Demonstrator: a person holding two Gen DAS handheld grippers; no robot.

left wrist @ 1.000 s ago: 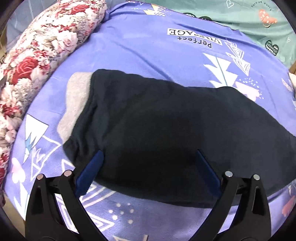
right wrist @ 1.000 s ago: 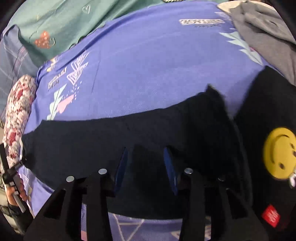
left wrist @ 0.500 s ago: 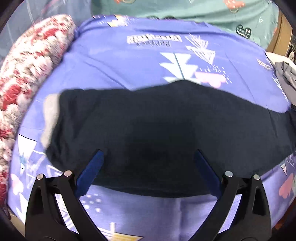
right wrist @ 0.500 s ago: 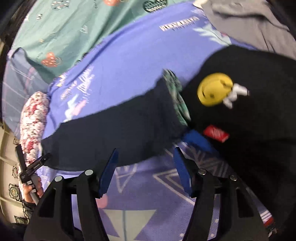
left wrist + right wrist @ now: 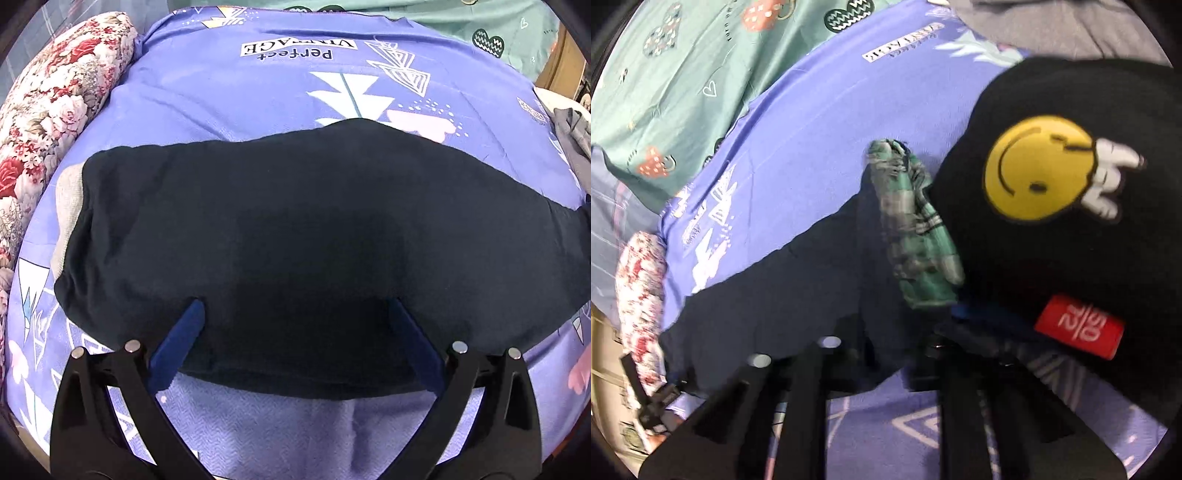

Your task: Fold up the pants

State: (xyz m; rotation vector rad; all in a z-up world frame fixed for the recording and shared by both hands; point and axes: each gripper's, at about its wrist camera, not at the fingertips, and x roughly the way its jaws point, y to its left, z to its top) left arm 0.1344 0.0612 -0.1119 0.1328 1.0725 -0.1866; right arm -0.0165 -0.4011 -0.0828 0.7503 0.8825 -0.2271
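Observation:
The dark navy pants (image 5: 295,236) lie flat across the purple printed bedsheet (image 5: 229,92), with a grey lining (image 5: 68,206) showing at their left end. My left gripper (image 5: 293,306) is open, its blue fingers (image 5: 177,339) spread over the pants' near edge. In the right wrist view the pants (image 5: 768,295) run left, and their waist end with a green patterned waistband (image 5: 916,229) is lifted and turned over. My right gripper (image 5: 886,332) is low at that end; its fingertips are blurred and buried in the dark cloth.
A black garment with a yellow smiley print (image 5: 1038,170) and a red tag (image 5: 1078,328) lies right of the waistband. A grey garment (image 5: 576,140) lies at the right. A floral pillow (image 5: 48,110) lines the left edge. A teal sheet (image 5: 683,62) lies behind.
The right gripper has moved from above the pants to their waist end, and the green waistband has come up and turned over. The left gripper stays open over the near edge.

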